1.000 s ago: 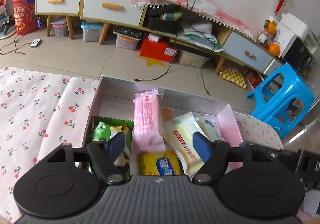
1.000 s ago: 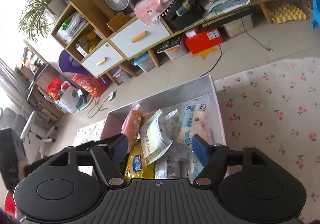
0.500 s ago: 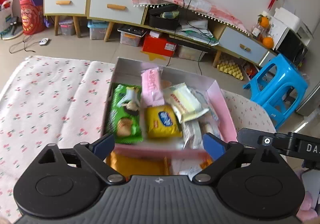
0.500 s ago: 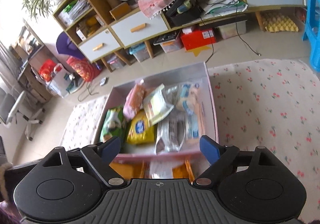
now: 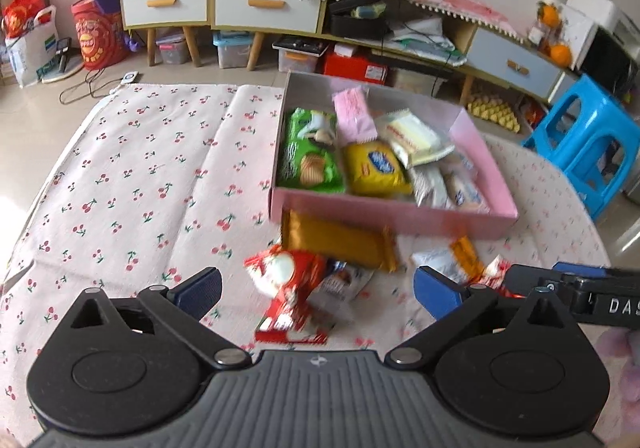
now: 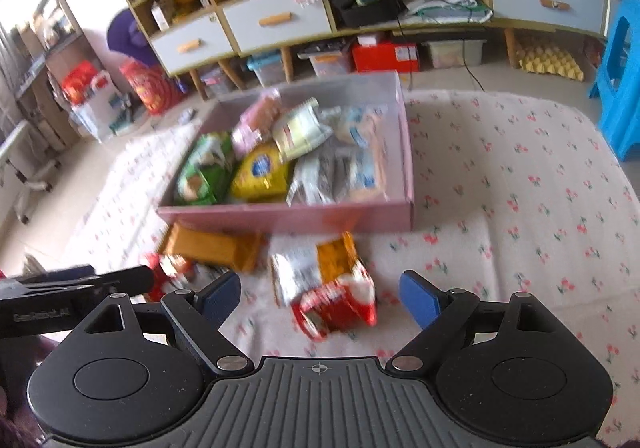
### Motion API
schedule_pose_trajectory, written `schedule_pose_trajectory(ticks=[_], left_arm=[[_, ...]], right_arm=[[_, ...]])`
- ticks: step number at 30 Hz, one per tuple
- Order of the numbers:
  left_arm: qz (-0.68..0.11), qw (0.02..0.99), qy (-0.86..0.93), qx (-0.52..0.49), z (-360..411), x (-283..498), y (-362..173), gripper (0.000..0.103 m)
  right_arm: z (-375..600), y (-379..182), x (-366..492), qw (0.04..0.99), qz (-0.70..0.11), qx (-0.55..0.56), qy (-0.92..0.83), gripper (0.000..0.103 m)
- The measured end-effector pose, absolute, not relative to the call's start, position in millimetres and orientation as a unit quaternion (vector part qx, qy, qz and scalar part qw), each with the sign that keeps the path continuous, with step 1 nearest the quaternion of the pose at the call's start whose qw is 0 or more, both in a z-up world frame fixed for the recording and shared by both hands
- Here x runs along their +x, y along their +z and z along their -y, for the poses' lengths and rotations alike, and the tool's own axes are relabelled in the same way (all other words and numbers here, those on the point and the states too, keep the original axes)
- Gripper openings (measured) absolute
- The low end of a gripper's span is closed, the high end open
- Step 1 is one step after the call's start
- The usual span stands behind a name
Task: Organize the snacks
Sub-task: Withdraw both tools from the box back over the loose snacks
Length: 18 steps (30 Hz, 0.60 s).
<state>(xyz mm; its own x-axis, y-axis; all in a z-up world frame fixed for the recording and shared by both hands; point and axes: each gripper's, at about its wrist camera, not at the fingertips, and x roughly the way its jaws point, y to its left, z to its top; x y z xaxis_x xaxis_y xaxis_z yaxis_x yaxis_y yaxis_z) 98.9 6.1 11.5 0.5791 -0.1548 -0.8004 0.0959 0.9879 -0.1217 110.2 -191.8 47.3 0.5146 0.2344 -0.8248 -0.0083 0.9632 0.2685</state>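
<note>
Looking down, I see the desk [image 5: 132, 175] with its cherry cloth, and the pink box [image 5: 384, 212] sitting on it, already packed with snacks. Both my grippers hang above the loose snacks that lie on the cloth just in front of the box, not in it yet. My left gripper [image 5: 316, 290] is wide apart and holds nothing. My right gripper [image 6: 320, 294] is wide apart too, and empty.

What could go wrong? The box is very full. If I drop one more pack on top, it may slide off the heap or push another one over the low wall. The loose packs also lie on each other, so I could pinch two at once, or nudge one away when I come down. The wrappers look shiny and slippery, so I think a pack could slip out if I grab only a corner.

The gold pack [image 5: 338, 242] is the biggest loose one. Its long side runs along the front wall of the box, left to right, almost touching it. The red pack [image 5: 294, 300] lies nearer to me, between my left fingers, and its long side points more from me toward the box. The white and orange pack [image 6: 316, 268] sits partly on another red pack [image 6: 336, 308], tilted; it is too blurry to tell more.
</note>
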Motion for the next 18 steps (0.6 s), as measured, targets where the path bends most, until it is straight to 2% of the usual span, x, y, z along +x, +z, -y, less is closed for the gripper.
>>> schedule_pose_trajectory(ticks=[8,18], left_arm=[[-0.45,0.889,-0.084,-0.009,-12.1,82.7,-6.2,0.102],[-0.45,0.887,-0.102,-0.006,-33.6,64.2,-27.8,0.102]], right_arm=[[186.9,34.2,93.7,0.877,-0.47,0.063,0.084,0.089],[185.1,-8.6,77.7,0.863,-0.495,0.015,0.102,0.089]])
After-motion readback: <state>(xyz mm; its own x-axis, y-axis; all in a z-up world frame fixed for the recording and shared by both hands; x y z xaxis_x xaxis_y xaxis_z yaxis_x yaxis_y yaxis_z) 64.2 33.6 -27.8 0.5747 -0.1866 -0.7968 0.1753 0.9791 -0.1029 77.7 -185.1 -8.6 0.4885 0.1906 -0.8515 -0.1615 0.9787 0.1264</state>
